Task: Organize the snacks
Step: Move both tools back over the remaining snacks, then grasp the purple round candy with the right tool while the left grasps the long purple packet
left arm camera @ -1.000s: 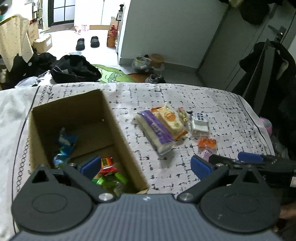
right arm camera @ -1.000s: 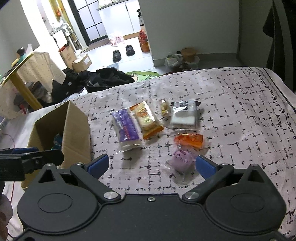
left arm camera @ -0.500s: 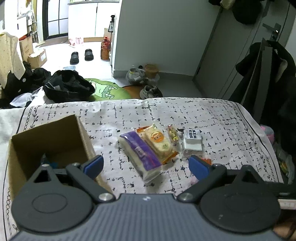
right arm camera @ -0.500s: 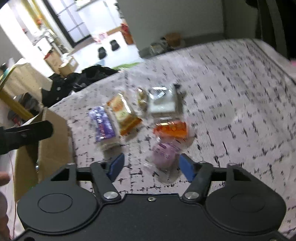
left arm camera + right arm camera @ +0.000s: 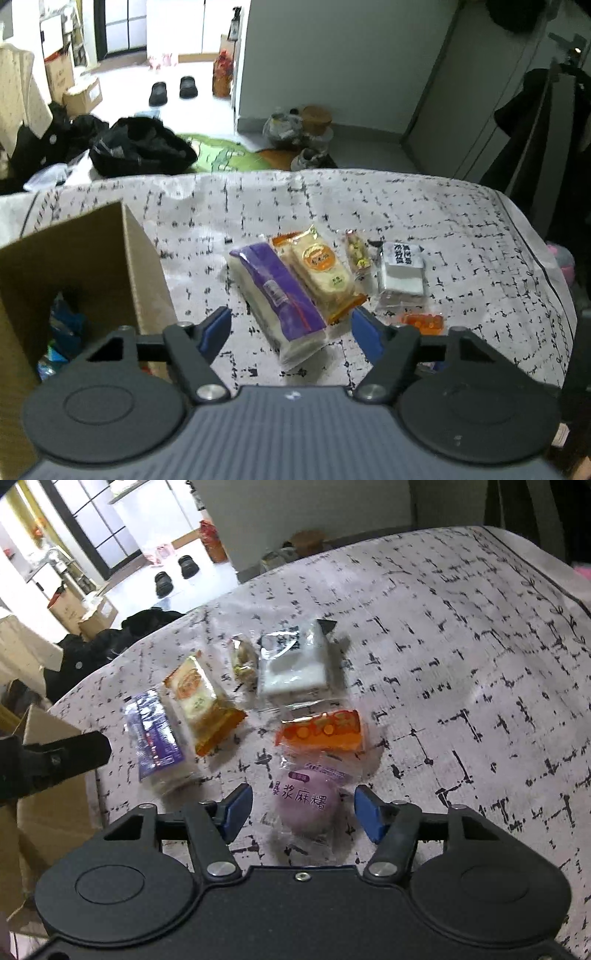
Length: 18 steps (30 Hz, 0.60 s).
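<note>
At the far left stands the cardboard box [image 5: 85, 266], open at the top with a few wrapped snacks already lying in its bottom, so I take it as the place everything is meant to end up. My left gripper [image 5: 291, 330] hangs just past the box's right wall with its fingers spread wide and nothing between them; it looks down on the long purple packet [image 5: 277, 295], which lies flat on the patterned cloth [image 5: 461, 221] pressed against the orange-wrapped cake [image 5: 321, 269]. Beyond those come the thin nut bar [image 5: 356, 254] and the white packet [image 5: 400, 271], then the small orange packet [image 5: 321, 731] nearer to me. The loose snacks sit in one tight cluster, probably so either hand can reach them without travelling far. My right gripper [image 5: 303, 808] is also wide open and empty, but its blue pads straddle the round purple mochi [image 5: 306, 801], one each side, not touching the wrapper as far as I can tell. I judge that mochi is the next pick: close gently, since the soft ball could squash or the slick film slip.
</note>
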Available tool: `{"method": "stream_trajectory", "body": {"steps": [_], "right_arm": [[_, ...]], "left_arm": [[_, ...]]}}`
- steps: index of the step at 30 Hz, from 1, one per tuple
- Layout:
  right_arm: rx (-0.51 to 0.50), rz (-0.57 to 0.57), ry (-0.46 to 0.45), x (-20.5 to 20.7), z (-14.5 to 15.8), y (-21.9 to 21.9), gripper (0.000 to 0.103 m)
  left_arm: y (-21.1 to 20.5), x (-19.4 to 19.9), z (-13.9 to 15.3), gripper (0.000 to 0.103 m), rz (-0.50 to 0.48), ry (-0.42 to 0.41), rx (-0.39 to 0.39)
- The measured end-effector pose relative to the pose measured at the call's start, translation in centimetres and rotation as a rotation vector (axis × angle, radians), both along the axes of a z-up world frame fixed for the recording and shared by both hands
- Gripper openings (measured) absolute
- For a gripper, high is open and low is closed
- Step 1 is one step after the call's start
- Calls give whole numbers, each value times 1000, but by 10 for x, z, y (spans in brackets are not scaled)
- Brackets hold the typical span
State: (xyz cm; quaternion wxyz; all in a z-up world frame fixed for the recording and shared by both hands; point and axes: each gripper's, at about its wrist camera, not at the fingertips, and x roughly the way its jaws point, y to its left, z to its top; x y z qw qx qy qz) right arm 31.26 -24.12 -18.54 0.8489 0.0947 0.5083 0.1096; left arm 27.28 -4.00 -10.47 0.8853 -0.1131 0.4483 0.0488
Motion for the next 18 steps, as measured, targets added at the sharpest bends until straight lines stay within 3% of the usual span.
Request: {"method": "stream_trajectory", "body": {"steps": [5, 18], "right_arm": [[-55, 20, -2, -2, 1, -3, 36], [-20, -15, 7, -9, 4, -42, 34]], "left_arm": [[-5, 10, -9, 70, 4, 21, 2], [-13, 34, -45, 70, 73, 106, -9]]}}
